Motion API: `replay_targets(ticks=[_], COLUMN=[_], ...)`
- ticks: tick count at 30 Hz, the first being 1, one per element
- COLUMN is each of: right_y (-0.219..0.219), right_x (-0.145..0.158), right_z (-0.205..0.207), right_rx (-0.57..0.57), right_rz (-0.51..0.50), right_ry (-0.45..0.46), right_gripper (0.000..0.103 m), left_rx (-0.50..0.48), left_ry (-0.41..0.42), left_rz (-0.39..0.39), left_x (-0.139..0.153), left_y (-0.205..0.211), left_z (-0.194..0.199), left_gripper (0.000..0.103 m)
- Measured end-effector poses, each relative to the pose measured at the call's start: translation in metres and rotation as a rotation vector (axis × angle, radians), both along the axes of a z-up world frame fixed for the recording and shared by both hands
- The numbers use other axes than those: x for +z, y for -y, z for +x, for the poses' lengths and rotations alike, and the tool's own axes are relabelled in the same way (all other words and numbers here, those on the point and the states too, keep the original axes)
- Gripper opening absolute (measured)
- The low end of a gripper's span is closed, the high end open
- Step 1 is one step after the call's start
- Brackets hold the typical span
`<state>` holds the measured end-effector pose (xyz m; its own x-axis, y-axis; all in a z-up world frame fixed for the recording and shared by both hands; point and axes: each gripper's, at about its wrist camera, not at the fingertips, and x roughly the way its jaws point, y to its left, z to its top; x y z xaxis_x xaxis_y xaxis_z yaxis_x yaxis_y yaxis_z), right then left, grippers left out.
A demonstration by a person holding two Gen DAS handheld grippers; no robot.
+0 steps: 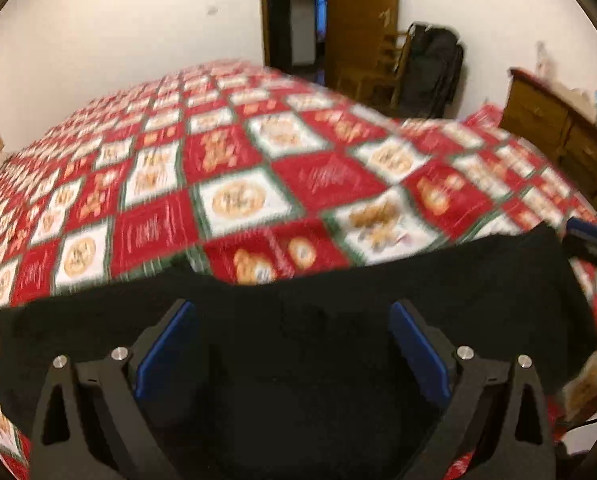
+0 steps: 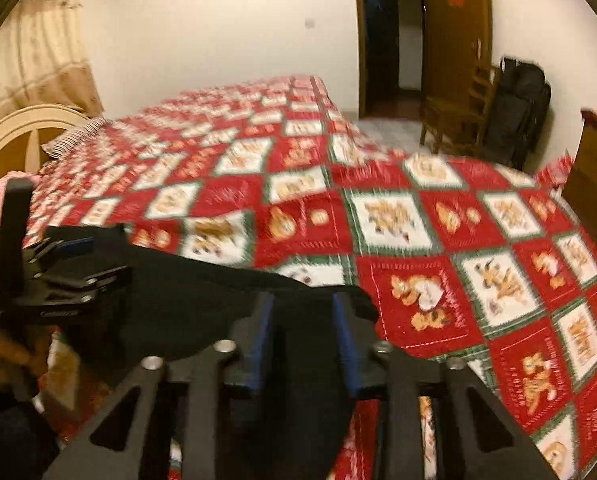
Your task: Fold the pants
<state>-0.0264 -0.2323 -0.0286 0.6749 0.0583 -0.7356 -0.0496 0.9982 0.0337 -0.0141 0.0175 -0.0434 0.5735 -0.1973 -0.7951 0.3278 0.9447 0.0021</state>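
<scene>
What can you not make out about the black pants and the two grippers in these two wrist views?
- Left wrist view: near part of the black fabric pants, hidden behind the left gripper.
- Right wrist view: whether the right gripper pinches cloth; black on black, blurred.
- Both views: pictures on the red, white and green checked bedspread, smeared by blur.

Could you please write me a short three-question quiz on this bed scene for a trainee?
1. True or false: the left gripper has its jaws shut.
2. What colour are the pants?
3. What stands beside the chair? A: a black bag. B: a lamp. C: a fan.
Key: 1 false; 2 black; 3 A.
</scene>
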Motion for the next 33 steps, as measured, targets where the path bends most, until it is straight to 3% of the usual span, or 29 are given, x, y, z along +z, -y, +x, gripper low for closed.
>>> replay_targets(ticks=[2,6,11,13,17,23,29,33], right_y=[0.009,0.020,0.025,0.017,-0.028,-0.119,-0.191,-0.205], right_x=[-0.022,-0.021,-0.017,-0.004,0.017,0.008,-0.026,-0.050], right_z=[0.015,0.021,0.019,0.005,-0.019,-0.008,0.009,0.010], right_rx=[-0.046,-0.091,-0.131,-0.171,-0.059,0.244,0.419,0.425], right_rz=[0.012,0.047,0.079,0.052,-0.006,0.009,-0.022,-0.027], right_ry=[-0.081,-0.040,-0.019,0.049,0.178,0.115,0.038,-0.022], right_gripper=[0.027,0.025,0.025,0.027,0.028,0.028,0.028,0.028], left_rx=[0.031,0.064,0.043,0.036,0.121,0.423,0.723,0.774], left_ry=[-0.039,-0.092,-0.088,-0.069,0.006,0.116,0.082,0.016], left_rz=[0.025,-0.043,-0.033,-0.030,0.001,0.030,0.005,-0.079], left_x=[-0.011,-0.020,-0.014,-0.007,0.009,0.030,0.013,-0.005], left_y=[-0.004,-0.014,-0.012,-0.021,-0.064,-0.167,-0.261,-0.284], left_z=[0.003,0.007,0.004,0.001,-0.003,-0.017,-0.029,-0.027], left_gripper=[0.100,0.103,0.103,0.103,0.103,0.103,0.103,0.103])
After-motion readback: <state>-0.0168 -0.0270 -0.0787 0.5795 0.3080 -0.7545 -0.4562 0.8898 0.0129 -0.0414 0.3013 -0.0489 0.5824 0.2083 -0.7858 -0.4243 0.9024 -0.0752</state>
